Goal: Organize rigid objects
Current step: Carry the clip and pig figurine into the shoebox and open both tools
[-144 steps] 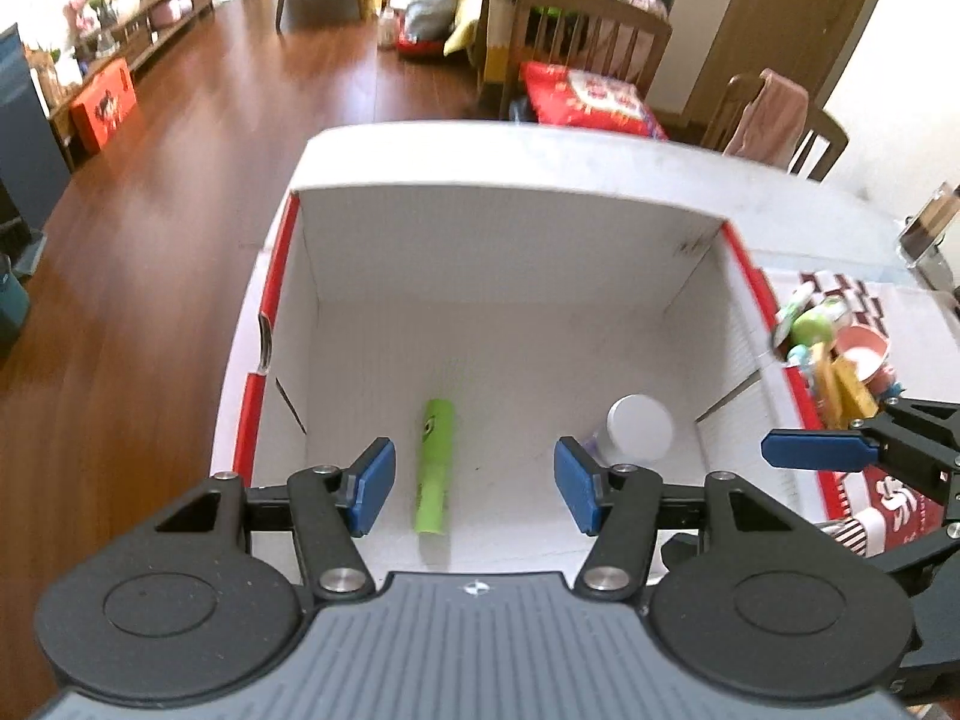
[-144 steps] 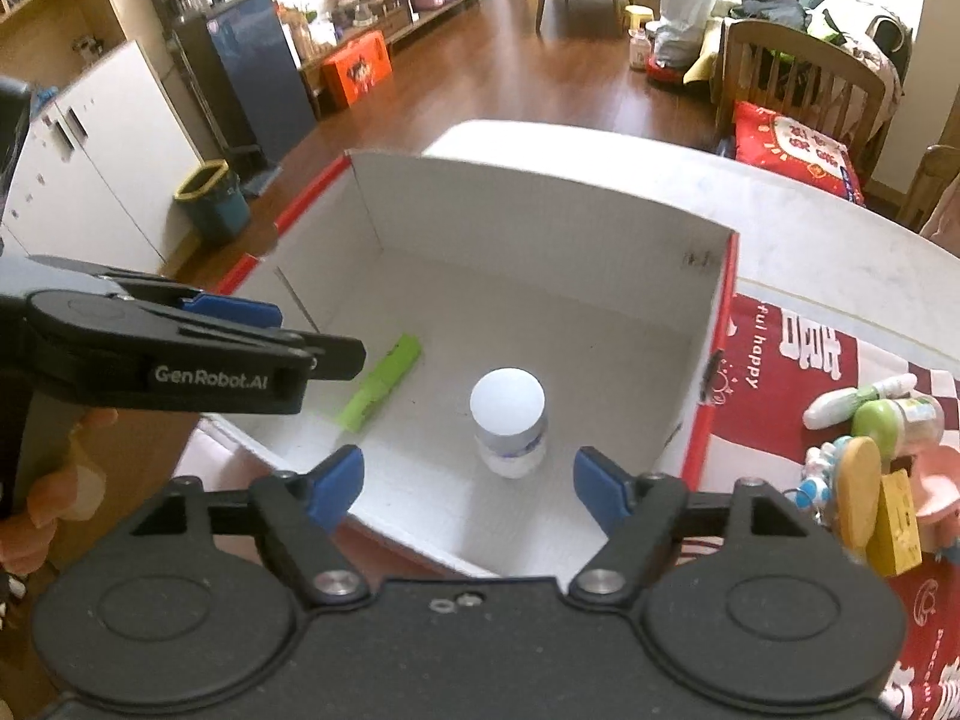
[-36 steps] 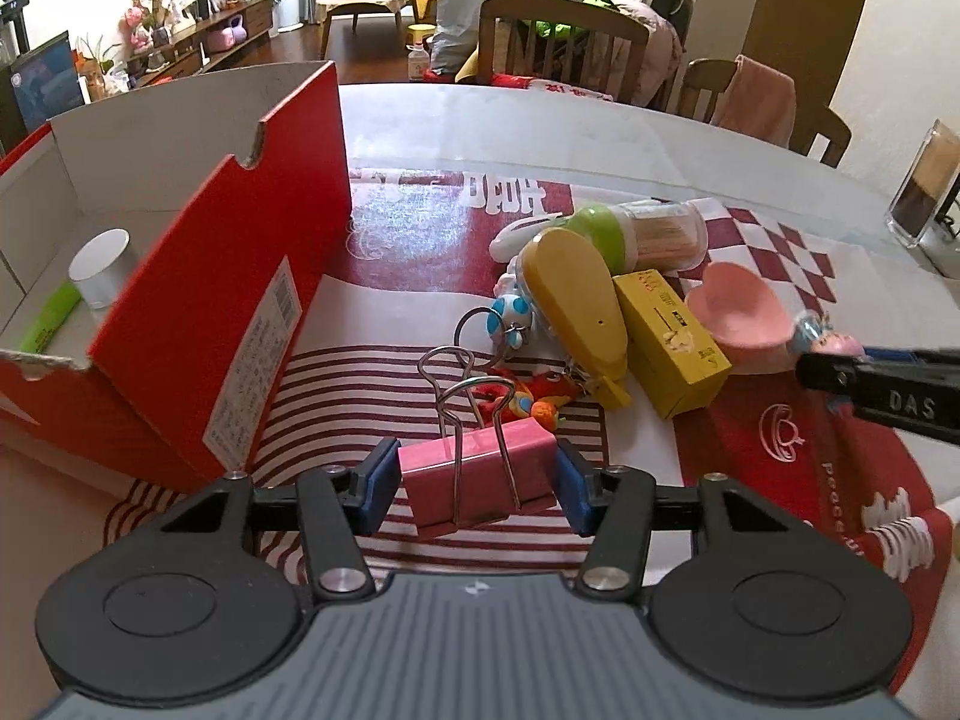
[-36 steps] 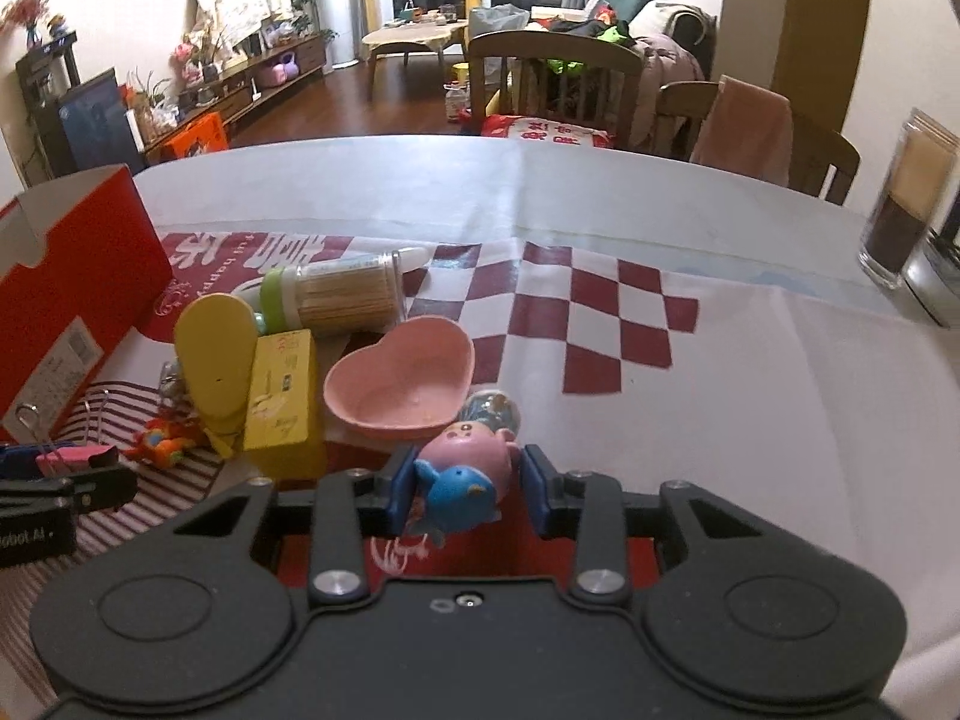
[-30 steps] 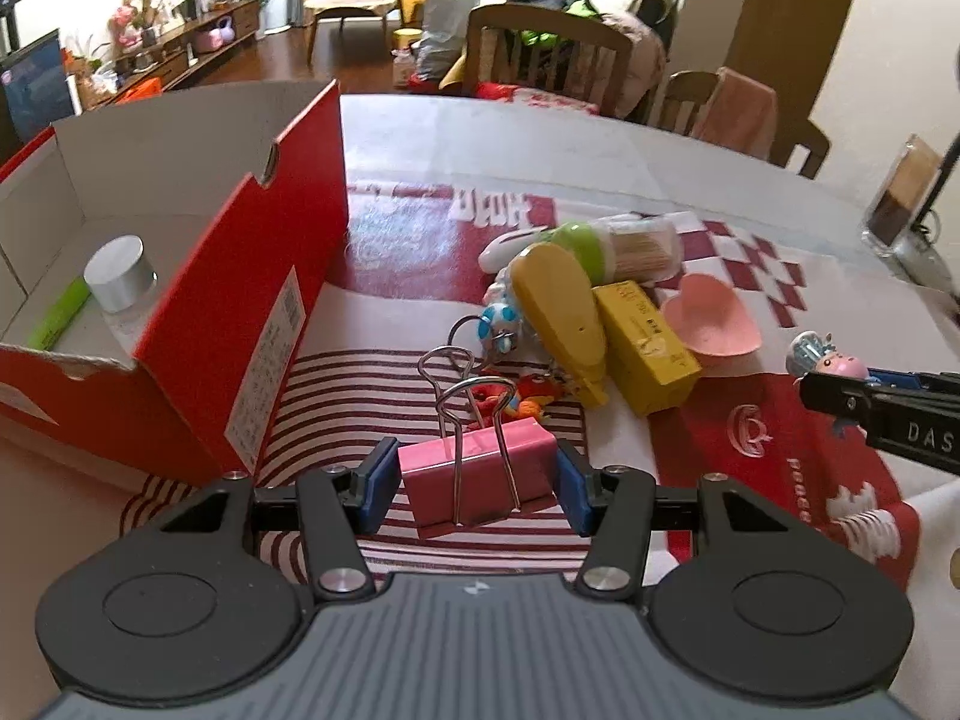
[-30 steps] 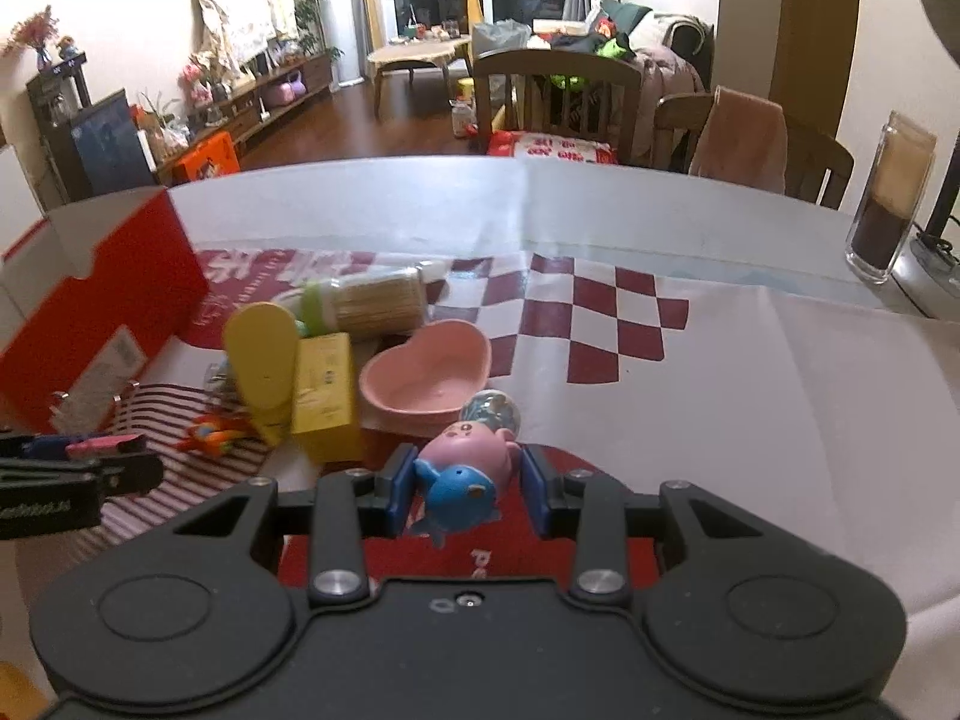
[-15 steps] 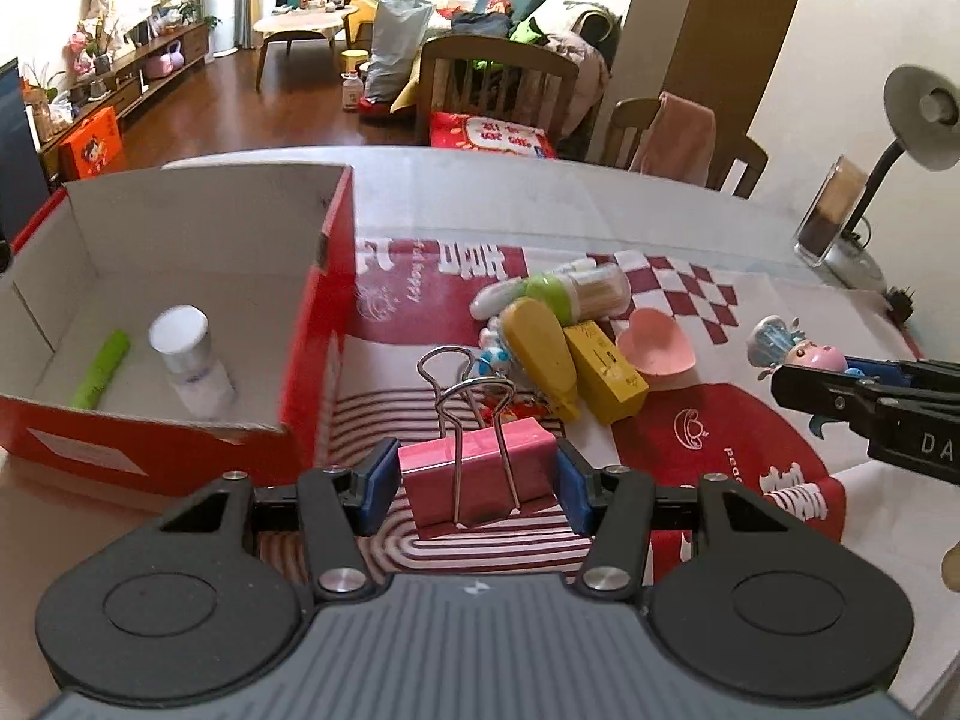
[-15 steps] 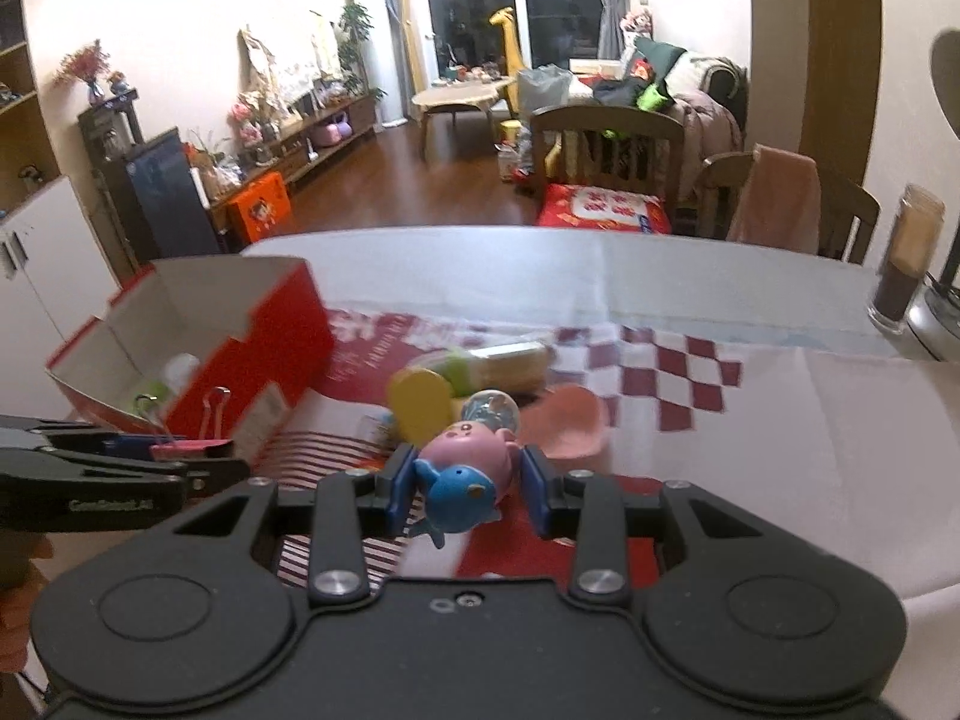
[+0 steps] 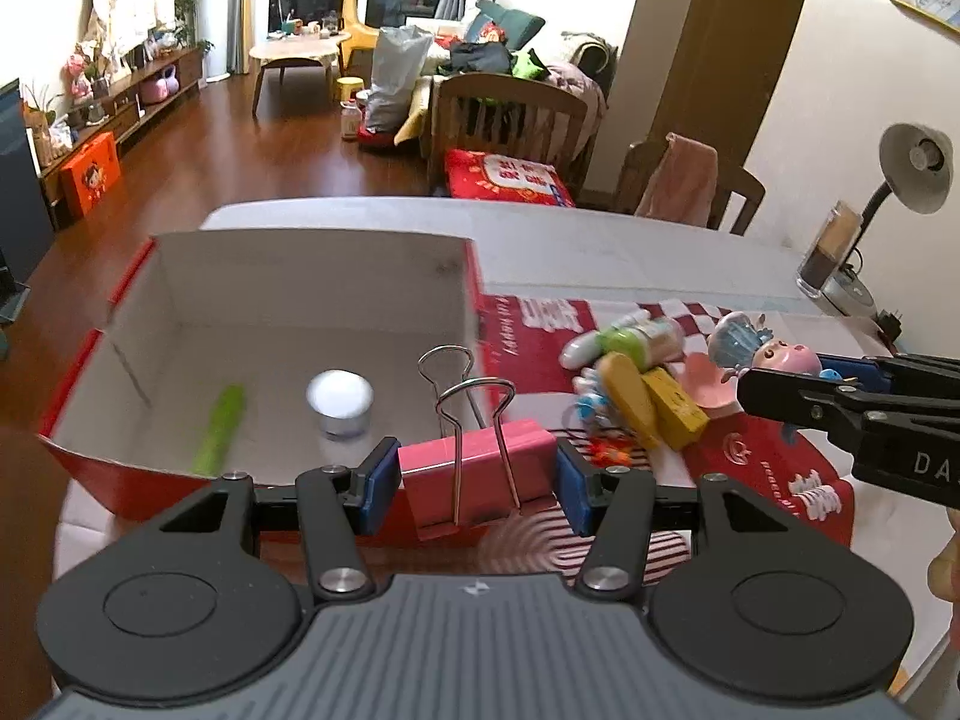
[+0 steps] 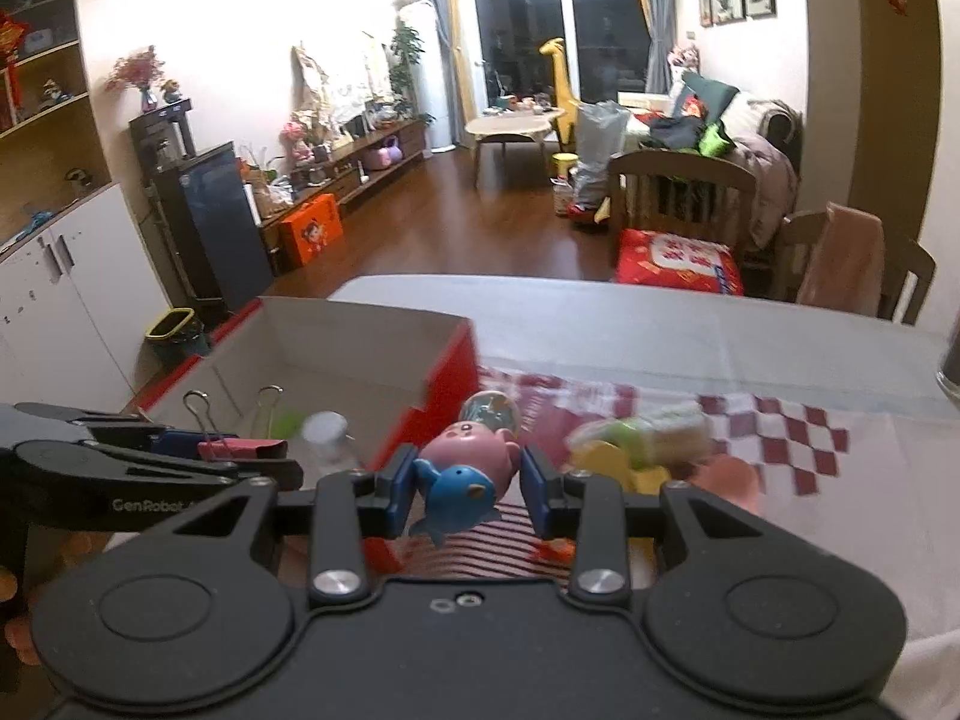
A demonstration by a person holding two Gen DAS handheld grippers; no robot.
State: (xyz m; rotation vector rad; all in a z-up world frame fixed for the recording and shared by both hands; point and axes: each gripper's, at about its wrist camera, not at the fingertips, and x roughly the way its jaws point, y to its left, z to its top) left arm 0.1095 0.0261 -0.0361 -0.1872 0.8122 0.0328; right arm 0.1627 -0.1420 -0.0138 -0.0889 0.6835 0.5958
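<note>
My left gripper (image 9: 477, 480) is shut on a pink binder clip (image 9: 480, 474), held in the air near the front right corner of the red box (image 9: 474, 276). The box holds a green tube (image 9: 219, 423) and a white-capped bottle (image 9: 341, 399). My right gripper (image 10: 468, 489) is shut on a pink and blue pig toy (image 10: 471, 468), raised right of the box (image 10: 447, 372). The toy also shows in the left wrist view (image 9: 774, 357). The left gripper with the clip (image 10: 240, 450) shows at the left of the right wrist view.
A pile on the red patterned cloth (image 9: 774, 462) right of the box: a yellow item (image 9: 627, 396), a yellow box (image 9: 675, 402), a green-capped jar (image 9: 636, 339), a pink heart dish (image 9: 705, 387). A glass (image 9: 831, 252) and lamp (image 9: 915, 171) stand far right.
Both grippers rose from the table with their loads and moved left toward the box. The box inside now shows from above.
</note>
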